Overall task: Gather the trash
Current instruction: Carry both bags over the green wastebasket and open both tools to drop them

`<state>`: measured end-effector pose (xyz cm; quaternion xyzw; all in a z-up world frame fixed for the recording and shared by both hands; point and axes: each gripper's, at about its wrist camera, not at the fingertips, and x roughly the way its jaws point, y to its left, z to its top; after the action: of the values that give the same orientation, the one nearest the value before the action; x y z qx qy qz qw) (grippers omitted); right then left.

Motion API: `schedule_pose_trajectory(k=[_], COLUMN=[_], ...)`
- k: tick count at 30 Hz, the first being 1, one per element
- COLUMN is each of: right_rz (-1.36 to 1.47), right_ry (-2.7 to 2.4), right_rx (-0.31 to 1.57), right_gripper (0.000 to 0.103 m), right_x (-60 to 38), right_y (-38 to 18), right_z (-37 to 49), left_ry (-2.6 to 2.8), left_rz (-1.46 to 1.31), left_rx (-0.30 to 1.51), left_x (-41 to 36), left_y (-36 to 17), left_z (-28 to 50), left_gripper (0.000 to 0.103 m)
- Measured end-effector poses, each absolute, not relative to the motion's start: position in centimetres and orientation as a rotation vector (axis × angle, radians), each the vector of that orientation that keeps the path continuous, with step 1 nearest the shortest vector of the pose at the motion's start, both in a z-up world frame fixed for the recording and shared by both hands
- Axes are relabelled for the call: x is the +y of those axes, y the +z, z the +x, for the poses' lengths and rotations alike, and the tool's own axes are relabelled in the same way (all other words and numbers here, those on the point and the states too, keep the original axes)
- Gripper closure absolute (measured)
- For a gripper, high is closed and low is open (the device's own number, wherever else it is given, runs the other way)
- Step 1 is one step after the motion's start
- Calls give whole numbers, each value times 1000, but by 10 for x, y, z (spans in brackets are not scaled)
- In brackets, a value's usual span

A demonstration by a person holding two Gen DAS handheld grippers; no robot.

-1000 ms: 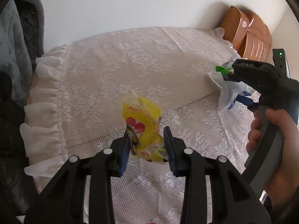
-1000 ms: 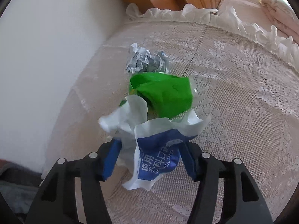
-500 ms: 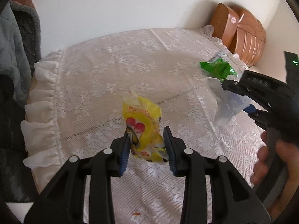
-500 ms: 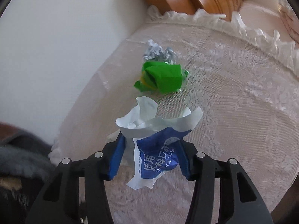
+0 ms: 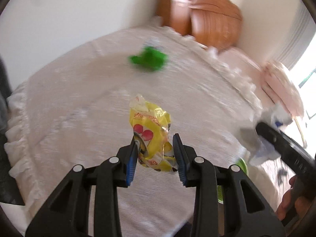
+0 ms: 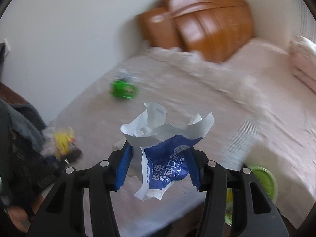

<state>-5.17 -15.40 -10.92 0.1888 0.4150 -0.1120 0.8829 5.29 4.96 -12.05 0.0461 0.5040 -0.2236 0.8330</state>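
Observation:
My left gripper (image 5: 156, 154) is shut on a crumpled yellow snack wrapper (image 5: 152, 134) and holds it above the lace-covered bed (image 5: 79, 102). My right gripper (image 6: 158, 169) is shut on a crumpled blue and white mask packet (image 6: 164, 158), also lifted off the bed. A green wrapper (image 5: 150, 60) lies on the bed near the far edge, also seen in the right wrist view (image 6: 123, 89), with a silvery crumpled piece (image 6: 125, 74) just behind it. The right gripper with its packet shows at the right of the left wrist view (image 5: 276, 138). Both views are motion-blurred.
A green-rimmed bin (image 6: 262, 179) sits low beside the bed at the lower right, partly seen in the left wrist view (image 5: 242, 166). A wooden headboard (image 6: 201, 25) and pink pillows (image 6: 304, 59) stand at the far end. Dark clothing (image 6: 17, 130) hangs at the left.
Both grippers have swung back and to the right with their trash. The green wrapper is now farther away, and the green-rimmed bin has come into view.

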Motion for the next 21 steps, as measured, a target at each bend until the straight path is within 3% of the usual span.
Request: schedule_pose_trajectory(k=[8, 21], right_rz=[462, 516], right_ry=[-447, -561], right_rx=[863, 864], right_gripper=[51, 51], right_x=[-228, -274], right_y=[-117, -144], right_z=[-154, -203], left_ry=[-668, -844], left_rz=[197, 309], left_rx=[1079, 1048], left_x=[-34, -109], left_y=[-111, -104], left_z=[2, -61], left_gripper=[69, 69])
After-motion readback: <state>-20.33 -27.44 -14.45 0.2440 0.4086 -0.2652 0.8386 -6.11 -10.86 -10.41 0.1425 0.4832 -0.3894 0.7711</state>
